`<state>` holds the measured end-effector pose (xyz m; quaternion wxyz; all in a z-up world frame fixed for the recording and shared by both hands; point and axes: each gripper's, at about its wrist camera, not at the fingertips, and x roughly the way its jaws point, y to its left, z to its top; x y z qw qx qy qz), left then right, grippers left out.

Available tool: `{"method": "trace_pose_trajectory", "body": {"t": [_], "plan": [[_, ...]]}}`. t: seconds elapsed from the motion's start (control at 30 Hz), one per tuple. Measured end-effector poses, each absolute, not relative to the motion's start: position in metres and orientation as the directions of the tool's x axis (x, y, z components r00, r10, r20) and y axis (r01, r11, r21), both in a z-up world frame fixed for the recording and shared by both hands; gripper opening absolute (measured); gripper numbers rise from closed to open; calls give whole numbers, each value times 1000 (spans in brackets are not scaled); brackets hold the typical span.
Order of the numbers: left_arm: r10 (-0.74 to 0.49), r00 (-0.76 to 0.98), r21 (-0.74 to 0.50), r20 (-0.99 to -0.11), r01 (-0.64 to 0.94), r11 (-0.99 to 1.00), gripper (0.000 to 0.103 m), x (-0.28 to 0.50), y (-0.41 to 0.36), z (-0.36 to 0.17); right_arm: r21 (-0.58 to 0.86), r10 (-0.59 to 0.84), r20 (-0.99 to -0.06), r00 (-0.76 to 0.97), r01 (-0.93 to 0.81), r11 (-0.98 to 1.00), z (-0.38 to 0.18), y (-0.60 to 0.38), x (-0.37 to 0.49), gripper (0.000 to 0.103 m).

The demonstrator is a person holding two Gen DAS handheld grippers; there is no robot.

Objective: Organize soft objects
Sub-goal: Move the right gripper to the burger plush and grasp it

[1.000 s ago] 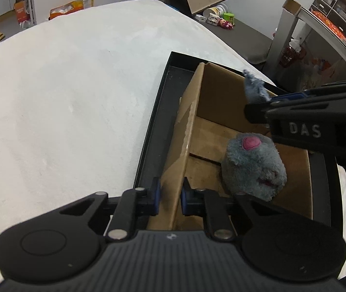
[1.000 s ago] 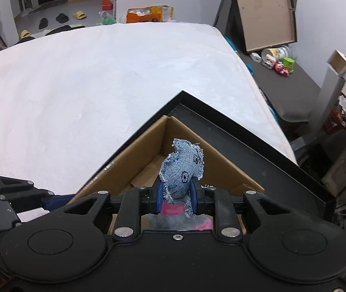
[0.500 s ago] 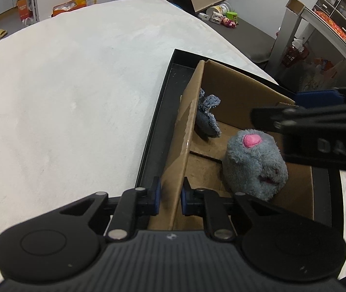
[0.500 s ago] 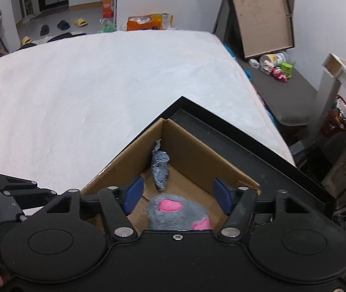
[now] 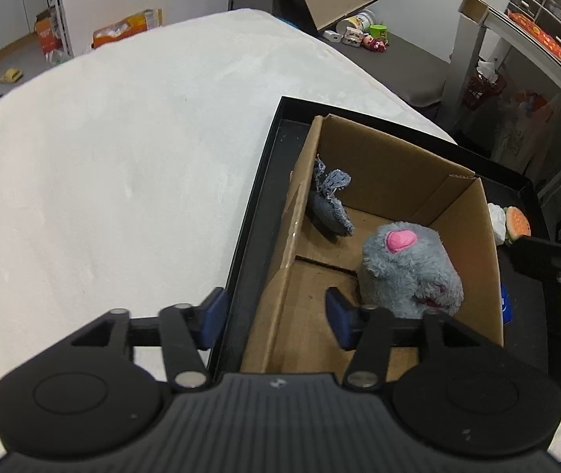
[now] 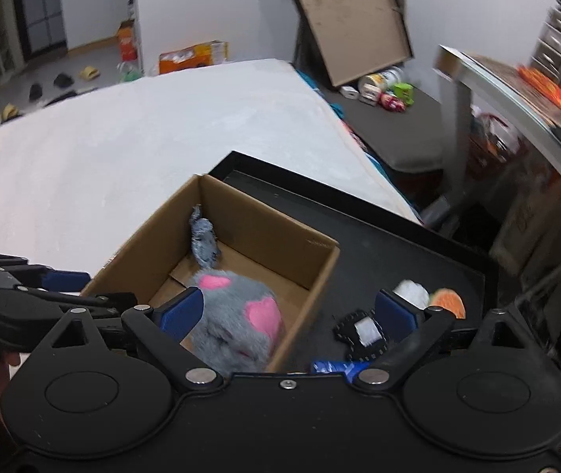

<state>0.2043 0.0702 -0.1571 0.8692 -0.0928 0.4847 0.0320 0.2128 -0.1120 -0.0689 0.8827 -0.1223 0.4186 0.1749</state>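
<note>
The left tool stands wide open and empty, one finger outside the box's left wall, the other inside. The right tool is also spread wide and holds nothing, hovering over the box's near right corner.

Nearest inside the box lies a grey plush with pink patches; it looks light and squashy, so a pinch across its furry body should hold without slipping. Behind it, against the left wall, the denim toy leans upright: thin, limp cloth, best nipped at its thicker lower half rather than the frayed top.

The box sits in a black tray on the white bed.

The right view alone shows a black patch, a blue piece, a white puff and an orange toy loose on the tray floor right of the box. The left view catches only the last two, beyond the box wall, but shows the box floor flaps more plainly.
</note>
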Motion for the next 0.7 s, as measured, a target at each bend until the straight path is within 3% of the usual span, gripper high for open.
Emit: {"method": "trace_pose_trajectory", "body": {"t": [0.13, 0.43, 0.7], "plan": [[-13, 526, -97, -850, -134, 986, 61, 204, 64, -156, -64, 192, -777, 599, -379, 923, -72, -133, 208, 95], [33, 526, -46, -850, -136, 990, 80, 205, 51, -151, -32, 191, -767, 613, -334, 942, -81, -171, 203, 96], [64, 515, -5, -855, -131, 991, 82, 210, 37, -151, 3, 184, -768, 613, -285, 959, -94, -205, 207, 98]]}}
